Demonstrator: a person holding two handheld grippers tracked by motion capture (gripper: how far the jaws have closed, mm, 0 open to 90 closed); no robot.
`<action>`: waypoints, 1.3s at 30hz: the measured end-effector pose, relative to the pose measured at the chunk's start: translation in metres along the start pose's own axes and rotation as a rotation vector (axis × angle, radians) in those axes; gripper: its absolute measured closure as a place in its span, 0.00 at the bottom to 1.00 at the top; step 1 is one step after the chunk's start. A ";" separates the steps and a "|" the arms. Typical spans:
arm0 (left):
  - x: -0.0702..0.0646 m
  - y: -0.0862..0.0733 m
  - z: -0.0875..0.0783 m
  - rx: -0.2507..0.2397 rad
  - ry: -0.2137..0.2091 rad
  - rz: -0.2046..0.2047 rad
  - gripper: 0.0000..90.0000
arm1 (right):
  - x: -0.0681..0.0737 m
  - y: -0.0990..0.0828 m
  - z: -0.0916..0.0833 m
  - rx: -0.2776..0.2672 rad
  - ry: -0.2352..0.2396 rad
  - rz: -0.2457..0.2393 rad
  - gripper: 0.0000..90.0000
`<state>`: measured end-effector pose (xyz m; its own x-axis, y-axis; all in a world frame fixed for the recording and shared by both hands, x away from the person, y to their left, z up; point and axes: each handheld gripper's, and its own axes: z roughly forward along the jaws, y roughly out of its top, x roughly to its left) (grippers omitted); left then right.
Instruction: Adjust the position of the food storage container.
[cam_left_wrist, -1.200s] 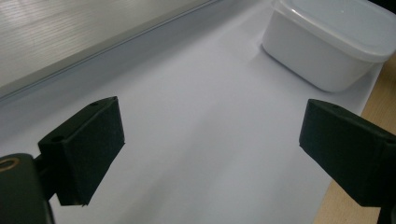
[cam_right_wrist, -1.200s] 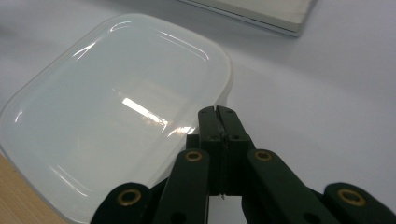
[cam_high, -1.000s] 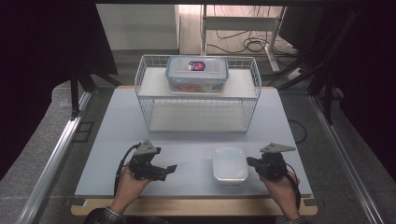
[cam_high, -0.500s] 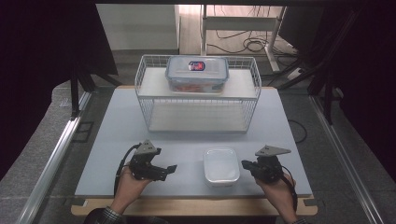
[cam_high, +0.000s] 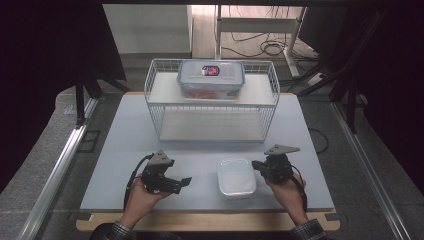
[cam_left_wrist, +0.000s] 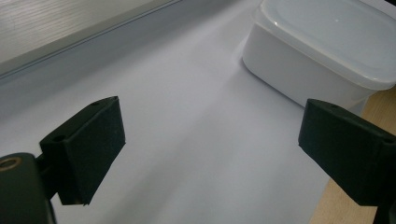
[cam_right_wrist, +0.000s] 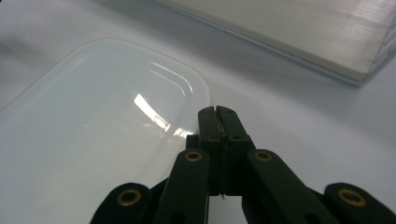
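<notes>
- High view: small white lidded tub (cam_high: 236, 178) is my landmark; it sits on the pale counter (cam_high: 120, 140) near the front edge, a bit right of centre.
- My right tongs (cam_high: 256, 165) are just beside the tub's right side, up near its far right corner, w/ my right hand (cam_high: 287, 187) behind them.
- Right gripper view: jaws pressed together, nothing between them; tips hang at the tub's lid edge (cam_right_wrist: 140, 93). Can't tell if they touch it.
- My left tongs (cam_high: 184, 182) are well apart from the tub, off to its left, pointing toward it; left hand (cam_high: 142, 197) grips them.
- Left gripper view: jaws spread wide, bare counter between; tub (cam_left_wrist: 322, 51) ahead toward the upper right, not touched.
- Beyond the tub, toward the back of the counter, stands a white wire rack (cam_high: 212, 107); on its top shelf sits a clear clip-lid box (cam_high: 211, 79) w/ a coloured label and something reddish inside.
</notes>
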<state>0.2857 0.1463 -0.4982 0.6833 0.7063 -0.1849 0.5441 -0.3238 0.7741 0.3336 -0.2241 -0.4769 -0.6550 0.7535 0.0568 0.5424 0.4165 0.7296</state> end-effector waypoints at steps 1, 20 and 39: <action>0.001 0.000 0.000 0.000 0.001 0.000 0.08 | 0.001 0.003 0.003 -0.001 0.006 -0.001 0.99; 0.009 0.003 -0.001 0.007 -0.033 -0.031 0.50 | 0.028 -0.006 -0.022 -0.020 0.083 -0.057 0.99; 0.007 0.032 0.069 0.096 -0.115 0.006 0.94 | 0.048 -0.037 -0.014 0.085 0.118 -0.068 0.99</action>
<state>0.3418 0.0975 -0.5167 0.7349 0.6292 -0.2532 0.5803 -0.3901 0.7149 0.2743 -0.2105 -0.4914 -0.7462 0.6592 0.0930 0.5342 0.5095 0.6745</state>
